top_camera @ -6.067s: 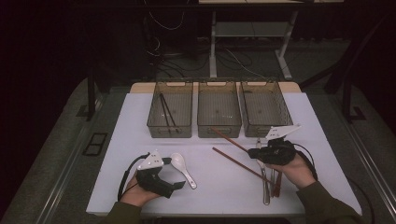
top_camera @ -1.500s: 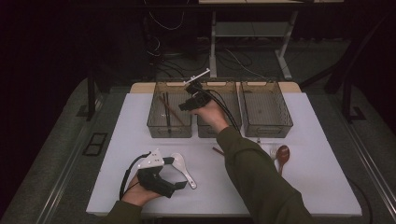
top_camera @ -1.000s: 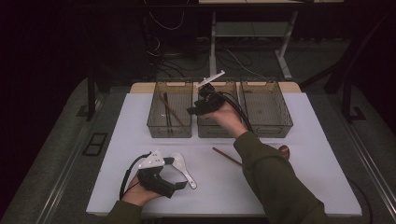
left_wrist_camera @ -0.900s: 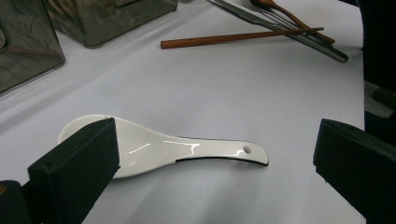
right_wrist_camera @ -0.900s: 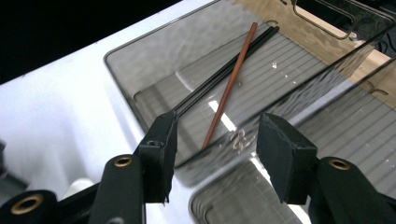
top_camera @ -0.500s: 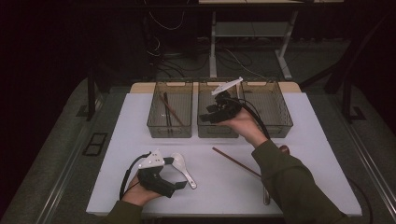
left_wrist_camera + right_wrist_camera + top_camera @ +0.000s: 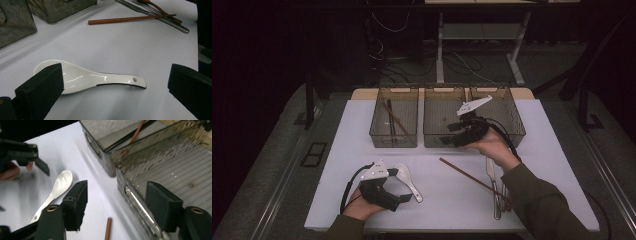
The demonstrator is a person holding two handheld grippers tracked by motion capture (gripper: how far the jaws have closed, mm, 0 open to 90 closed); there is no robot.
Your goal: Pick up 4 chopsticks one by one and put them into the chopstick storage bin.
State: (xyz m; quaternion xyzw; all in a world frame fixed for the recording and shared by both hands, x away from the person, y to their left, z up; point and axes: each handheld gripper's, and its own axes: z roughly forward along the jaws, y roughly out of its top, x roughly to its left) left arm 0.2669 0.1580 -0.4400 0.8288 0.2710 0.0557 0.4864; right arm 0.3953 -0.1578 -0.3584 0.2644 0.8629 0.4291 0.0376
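Observation:
A white ceramic spoon (image 7: 87, 78) lies flat on the white table between the jaws of my left gripper (image 7: 115, 75), which is open and low over it. From above, this left gripper (image 7: 399, 186) sits at the front left beside the spoon (image 7: 411, 186). My right gripper (image 7: 448, 134) hovers open and empty at the front wall of the middle bin (image 7: 432, 140). Its own camera shows the right gripper (image 7: 116, 192) over that bin's edge (image 7: 140, 205). A brown chopstick (image 7: 472, 175) lies on the table, and another chopstick (image 7: 396, 120) rests in the left bin (image 7: 393, 140).
Three clear bins stand in a row at the back; the right bin (image 7: 512, 131) is behind my right hand. A knife, a fork and a wooden spoon (image 7: 496, 187) lie together at the front right. Bare tabletop (image 7: 447, 205) lies between my hands.
My right gripper has swung from above the left bin rightward and down to the middle bin's front wall. One chopstick fewer lies on the table than six seconds ago. The left gripper stays put.

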